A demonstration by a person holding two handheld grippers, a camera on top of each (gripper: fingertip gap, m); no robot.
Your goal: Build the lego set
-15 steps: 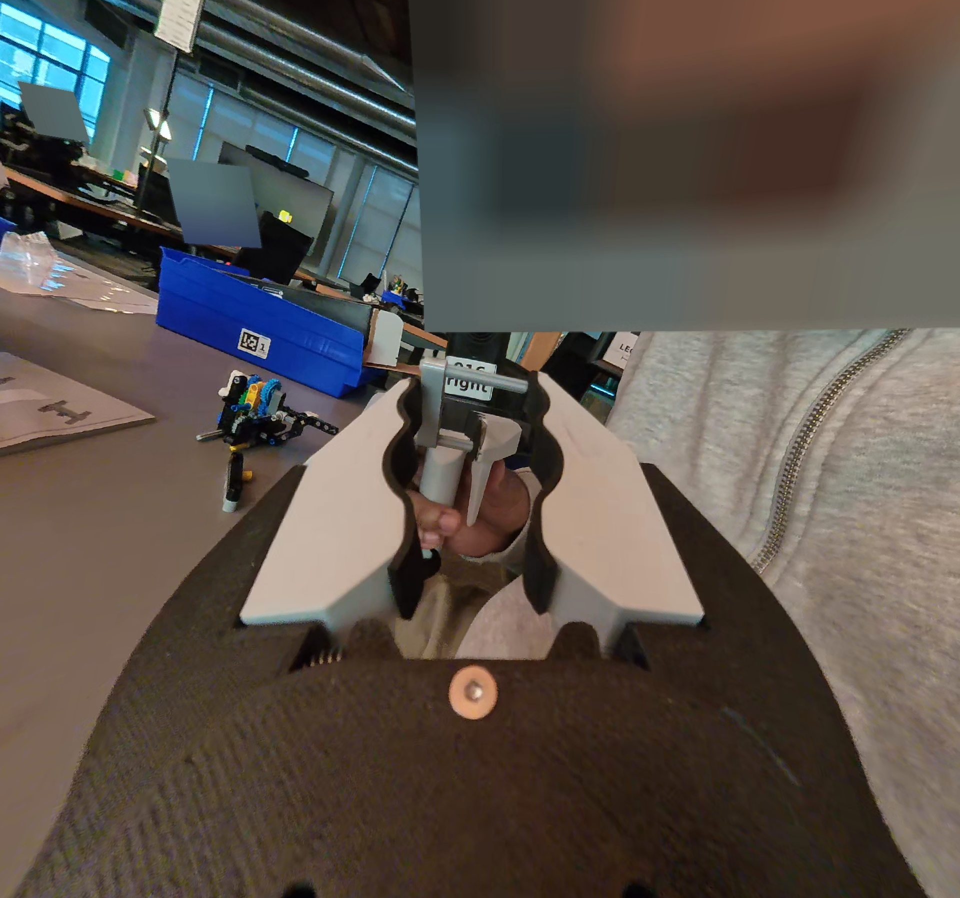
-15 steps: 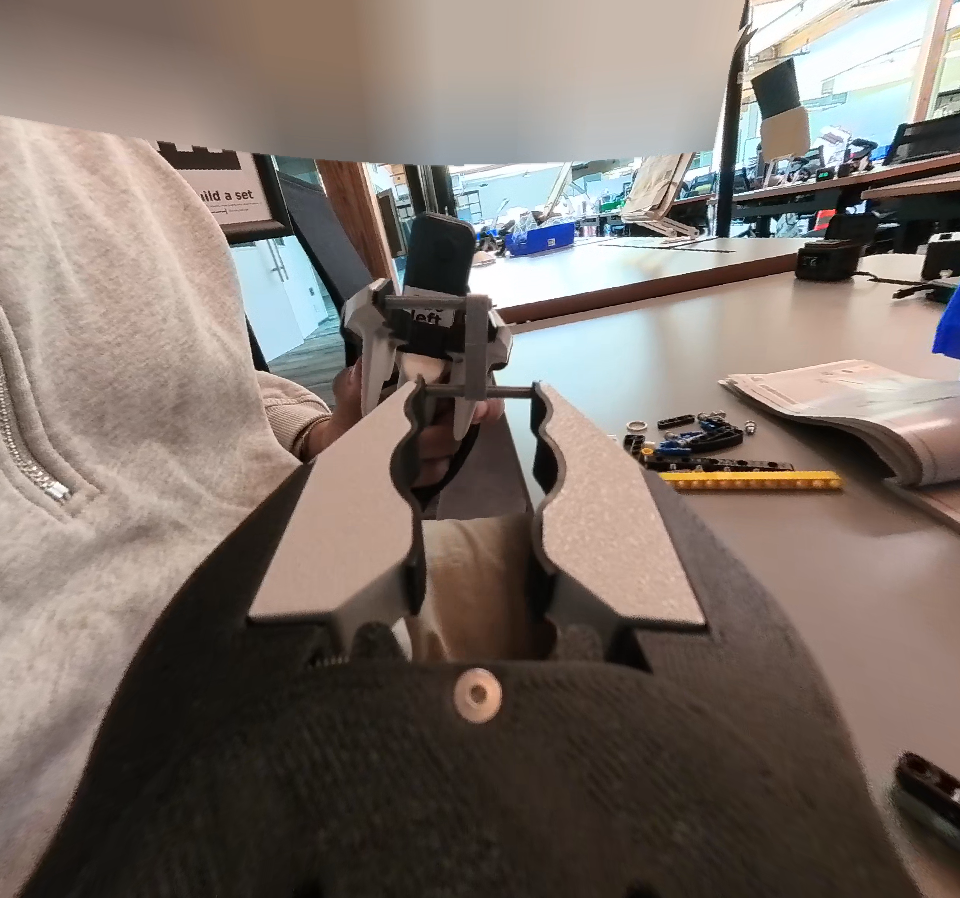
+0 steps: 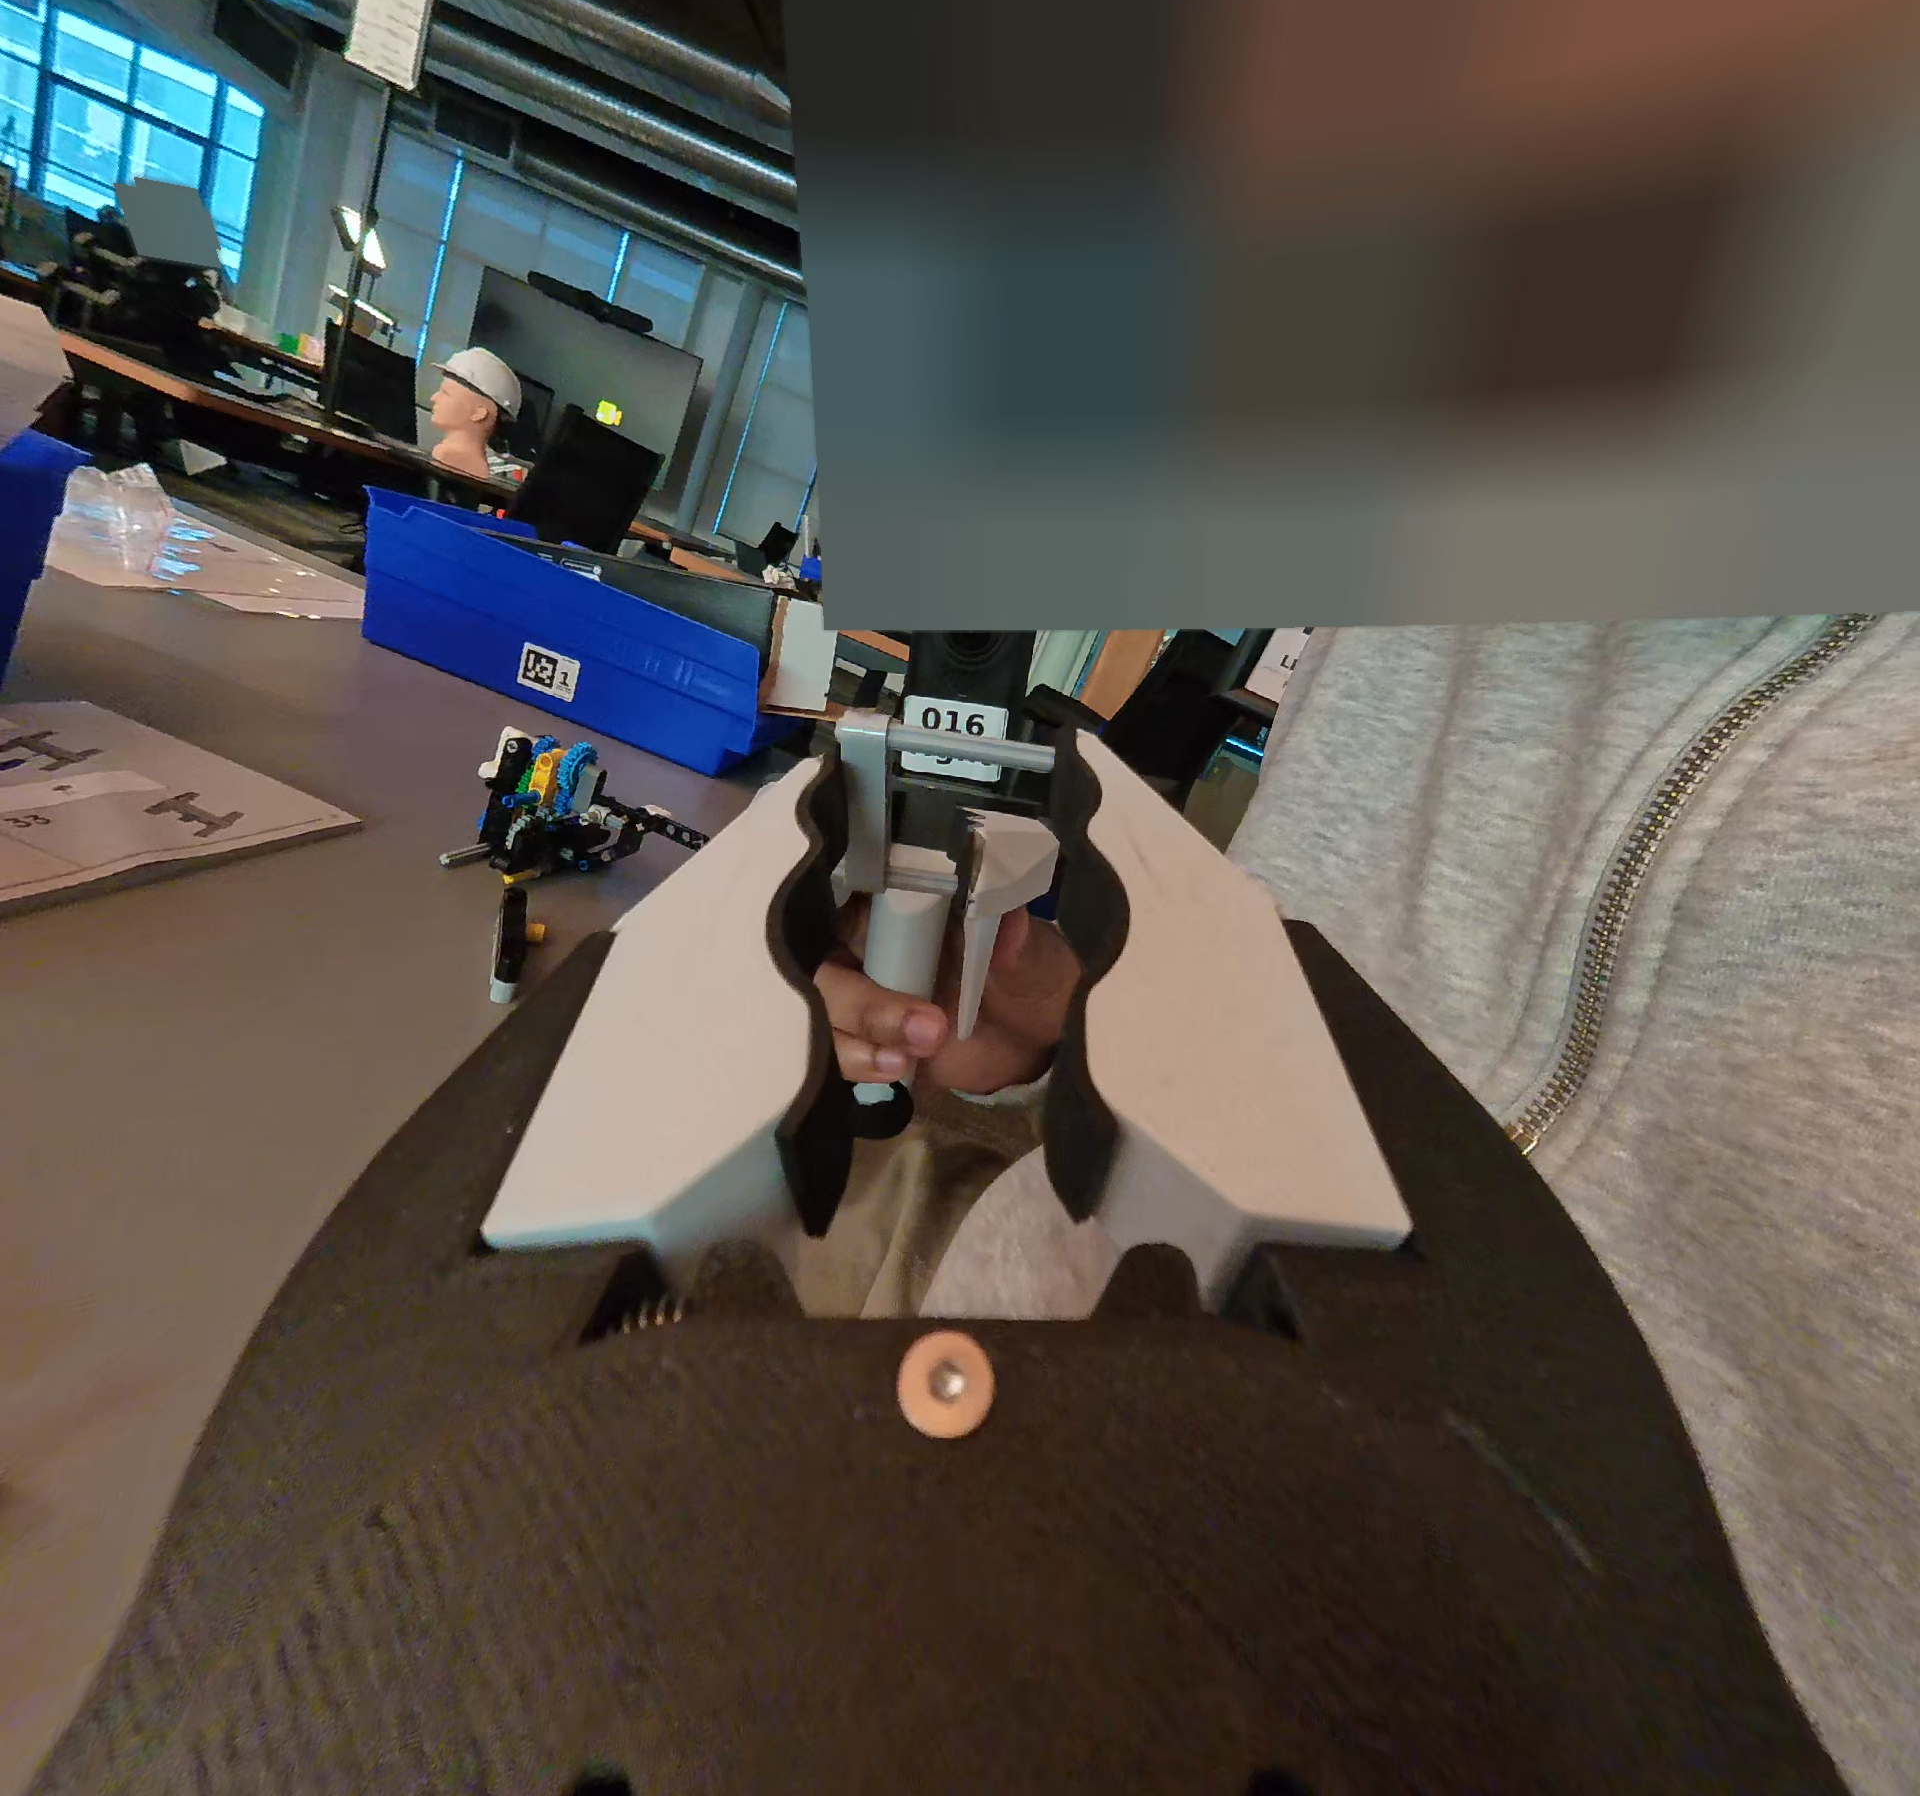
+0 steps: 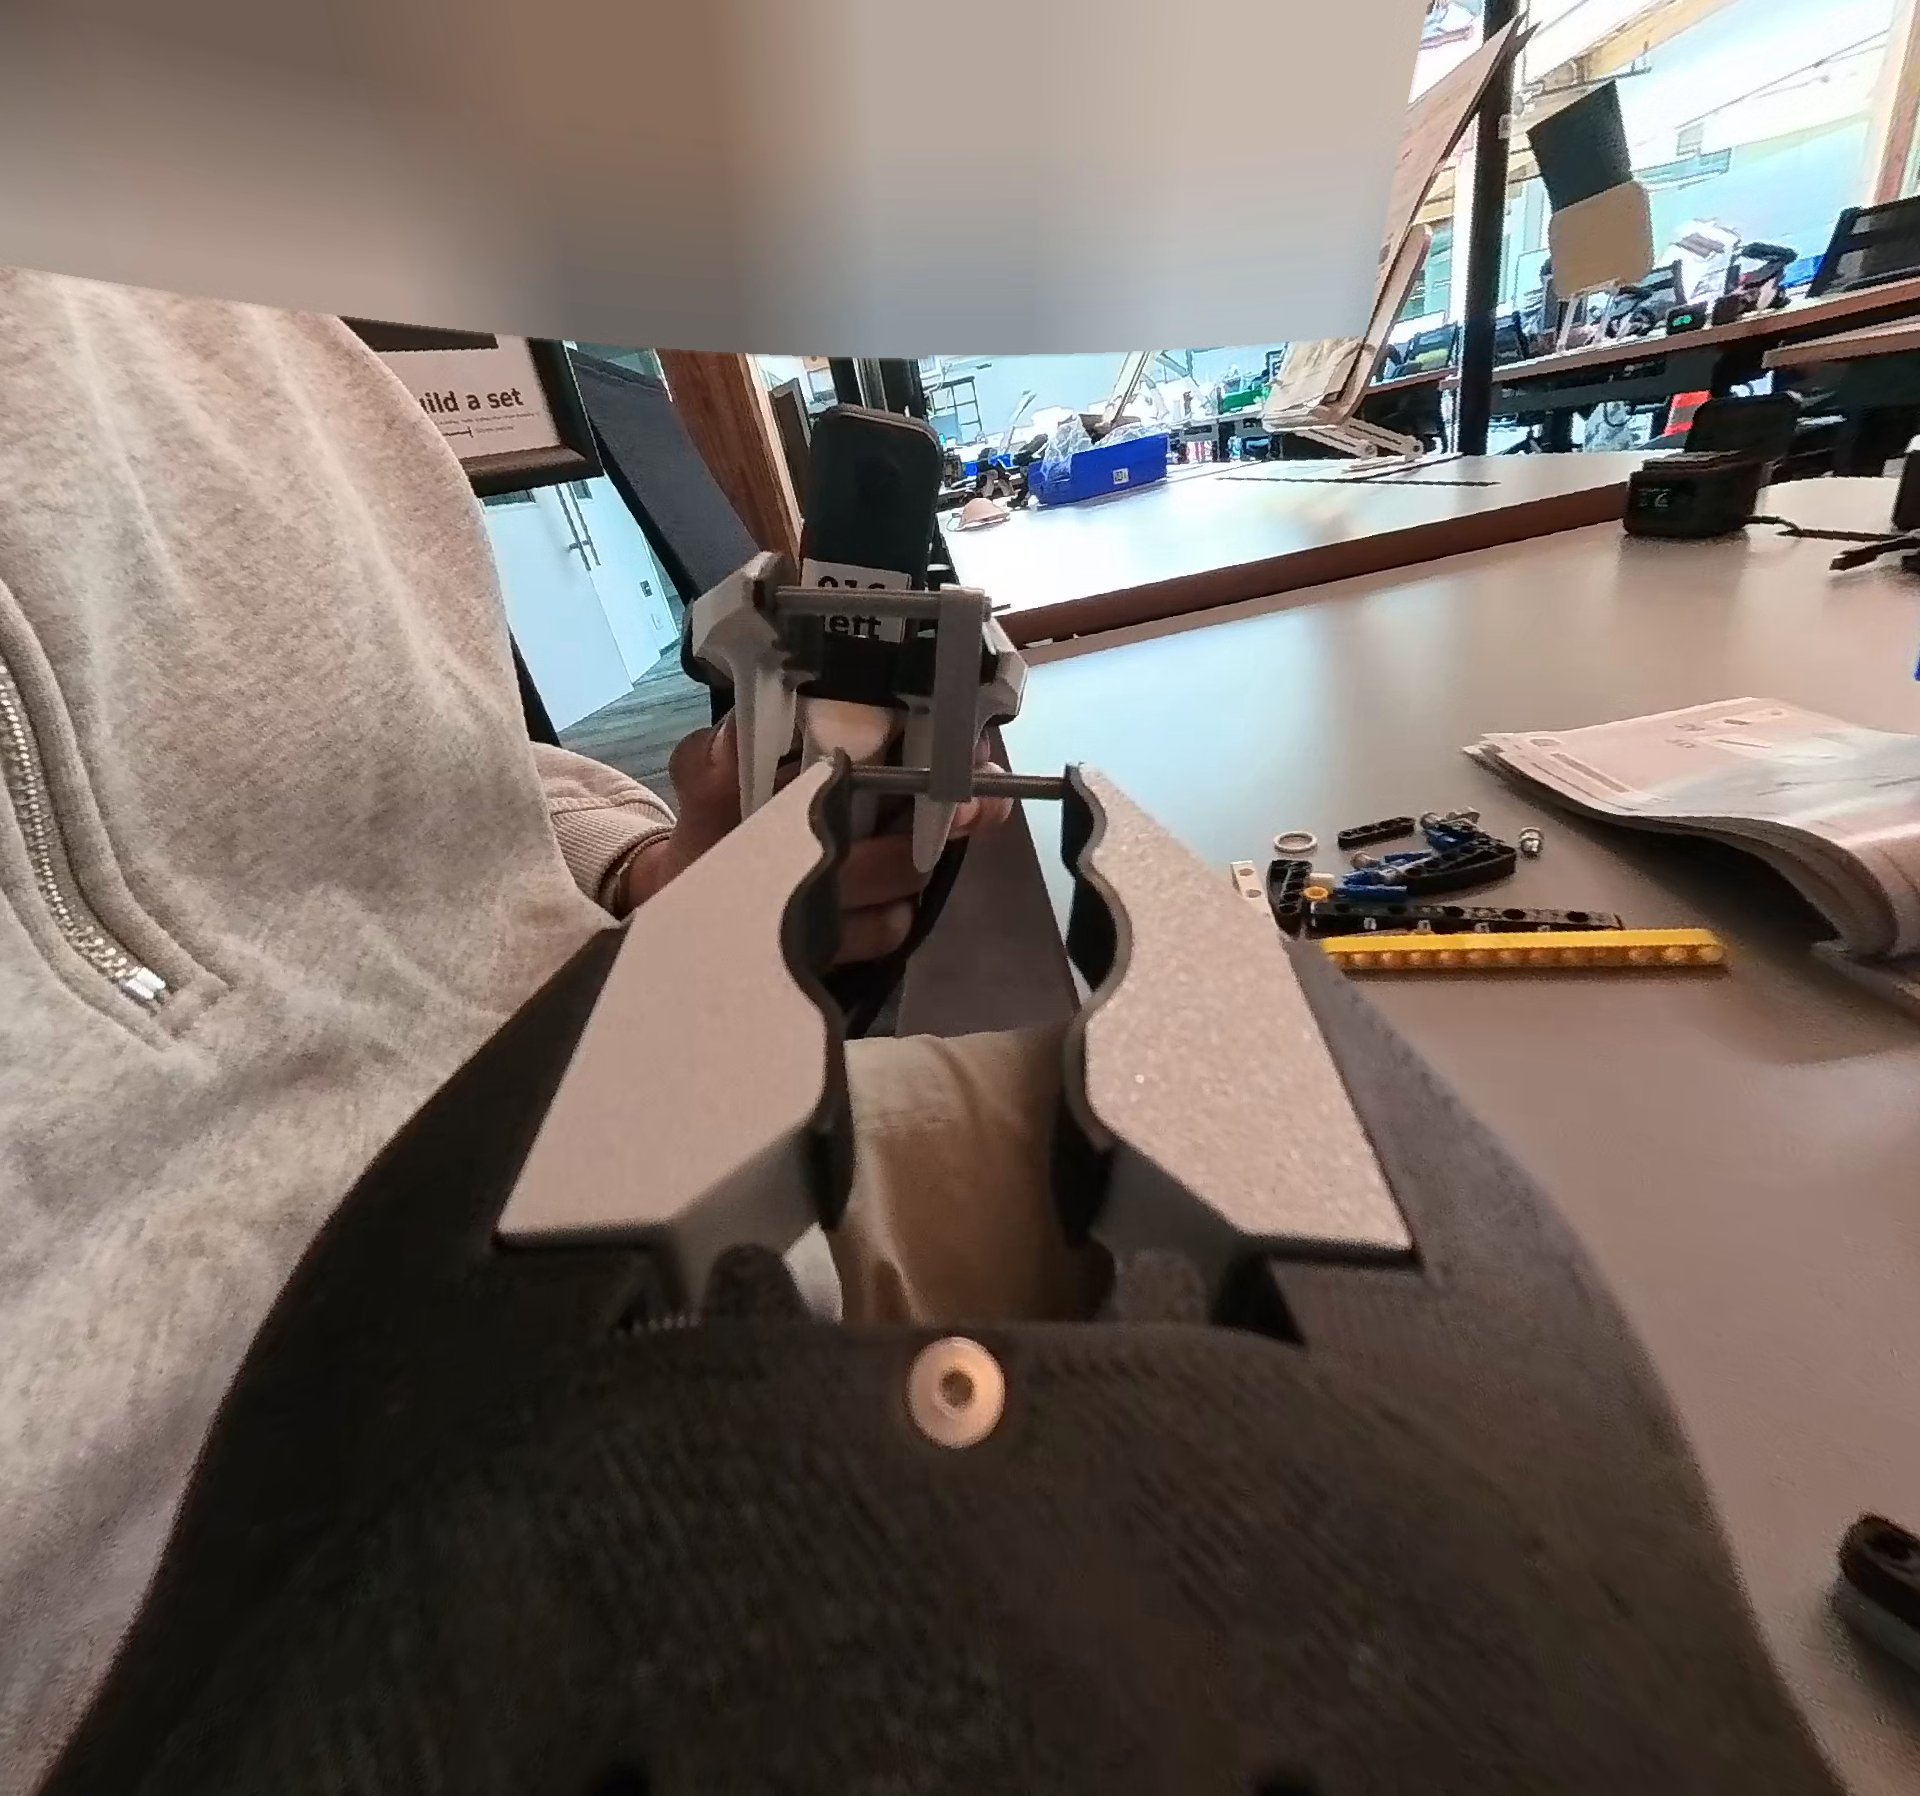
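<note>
Grippers face off: left hand-held gripper point(image 3: 943, 801) and right hand-held gripper point(image 4: 956, 790) both spread, empty, w/ wavy black pads. Part-built lego model point(image 3: 551, 811) sits on grey desk point(image 3: 260, 1019); yellow studded beam point(image 4: 1527, 948) lies nr manual point(image 4: 1745, 801).

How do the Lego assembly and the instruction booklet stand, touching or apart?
Apart. The left wrist view shows a strip of bare table between the instruction booklet and the Lego assembly.
</note>
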